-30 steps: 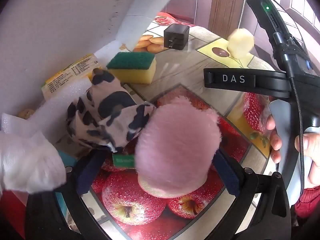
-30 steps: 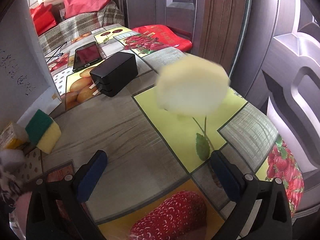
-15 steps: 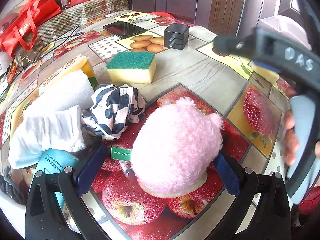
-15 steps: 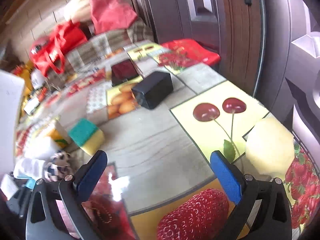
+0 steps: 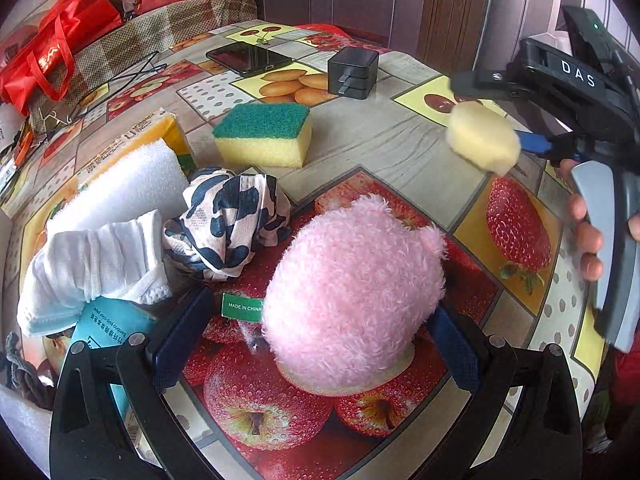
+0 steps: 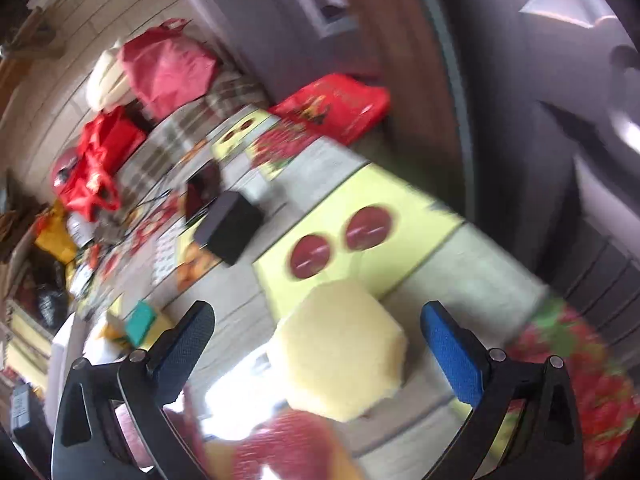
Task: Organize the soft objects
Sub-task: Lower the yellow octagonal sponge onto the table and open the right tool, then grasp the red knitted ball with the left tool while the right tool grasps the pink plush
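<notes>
A fluffy pink plush (image 5: 352,300) rests on the fruit-print tablecloth between the open jaws of my left gripper (image 5: 316,336); the pads stand apart from it. Behind it lie a leopard-print cloth (image 5: 228,224), a white cloth (image 5: 92,260), a white foam block (image 5: 124,184) and a green-topped yellow sponge (image 5: 264,136). A pale yellow sponge (image 6: 344,352) sits between the open jaws of my right gripper (image 6: 320,344), untouched by the blue pads. In the left wrist view the same yellow sponge (image 5: 482,142) shows at the right gripper's tip.
A black charger block (image 5: 352,72) and a phone (image 5: 248,58) lie at the back of the table. A tissue pack (image 5: 108,332) lies at front left. Red bags (image 5: 44,60) stand on a sofa behind. The table edge (image 5: 584,360) is at right, a door beyond.
The right gripper has swung and tilted so the yellow sponge now lies between its jaws; its view is motion-blurred. The left gripper has hardly moved since half a second ago.
</notes>
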